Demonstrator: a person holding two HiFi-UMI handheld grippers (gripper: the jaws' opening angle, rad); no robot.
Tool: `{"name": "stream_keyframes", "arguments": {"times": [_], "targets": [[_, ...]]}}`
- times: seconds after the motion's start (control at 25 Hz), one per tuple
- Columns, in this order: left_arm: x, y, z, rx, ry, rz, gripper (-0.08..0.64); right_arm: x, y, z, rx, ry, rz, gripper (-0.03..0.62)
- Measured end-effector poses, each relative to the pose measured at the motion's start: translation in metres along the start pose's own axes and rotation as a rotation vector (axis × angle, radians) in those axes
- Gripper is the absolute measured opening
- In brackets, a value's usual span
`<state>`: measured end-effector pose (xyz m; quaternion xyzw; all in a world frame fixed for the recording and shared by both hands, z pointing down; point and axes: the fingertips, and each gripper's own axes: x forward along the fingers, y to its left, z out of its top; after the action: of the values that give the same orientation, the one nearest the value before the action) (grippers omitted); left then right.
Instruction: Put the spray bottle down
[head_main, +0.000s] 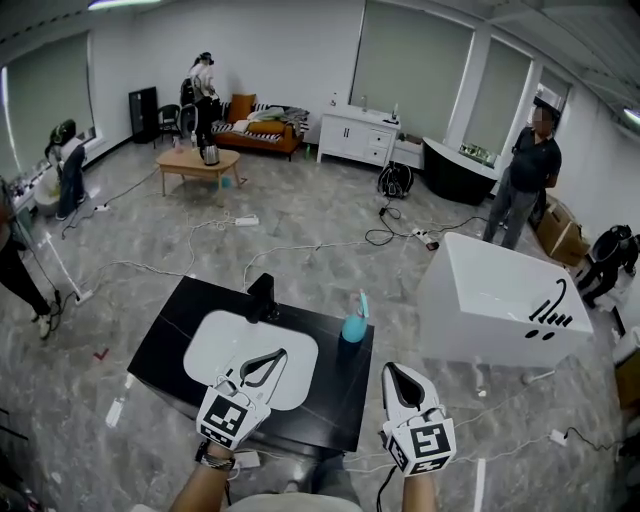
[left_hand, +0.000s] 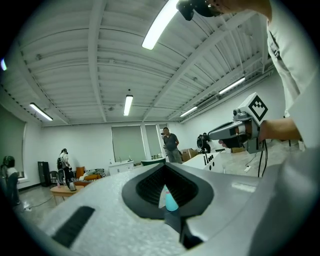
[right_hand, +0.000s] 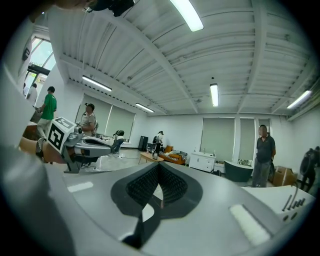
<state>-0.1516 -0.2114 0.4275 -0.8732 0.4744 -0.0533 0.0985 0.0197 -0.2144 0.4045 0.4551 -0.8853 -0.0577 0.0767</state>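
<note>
**Desk:** Where are your claws?

**Operator:** My left gripper (head_main: 282, 354) hangs at the near side of the white basin (head_main: 215, 345), jaws pressed together on nothing. My right gripper (head_main: 393, 369), nearer me and right of the basin, is likewise closed and empty.

**Desk:** And the spray bottle?

**Operator:** The spray bottle (head_main: 354, 322) stands upright on the black counter (head_main: 330, 388), just right of the basin and clear of both claws. The black faucet (head_main: 262, 297) stands behind the basin.

Only a sliver of the bottle (left_hand: 171, 201) gets seen in the left gripper view, rest blocked by the left gripper (left_hand: 165, 166) itself. Near edge of the sink (head_main: 215, 340) is covered too, and the forearms (head_main: 205, 486) are cropped off.
</note>
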Motion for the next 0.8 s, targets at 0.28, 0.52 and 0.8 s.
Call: {"name": "stream_keyframes", "arguments": {"times": [0.28, 0.52, 0.8], "targets": [[-0.005, 0.003, -0.003, -0.003, 0.016, -0.018, 0.006, 0.001, 0.017, 0.005, -0.018, 0.006, 0.011, 0.008], [-0.007, 0.000, -0.004, -0.002, 0.014, -0.032, 0.006, -0.003, 0.019, 0.004, -0.015, 0.010, -0.001, 0.006], [-0.008, -0.005, -0.005, -0.020, 0.020, -0.034, 0.006, -0.004, 0.019, 0.003, -0.008, 0.006, 0.006, 0.008]]}}
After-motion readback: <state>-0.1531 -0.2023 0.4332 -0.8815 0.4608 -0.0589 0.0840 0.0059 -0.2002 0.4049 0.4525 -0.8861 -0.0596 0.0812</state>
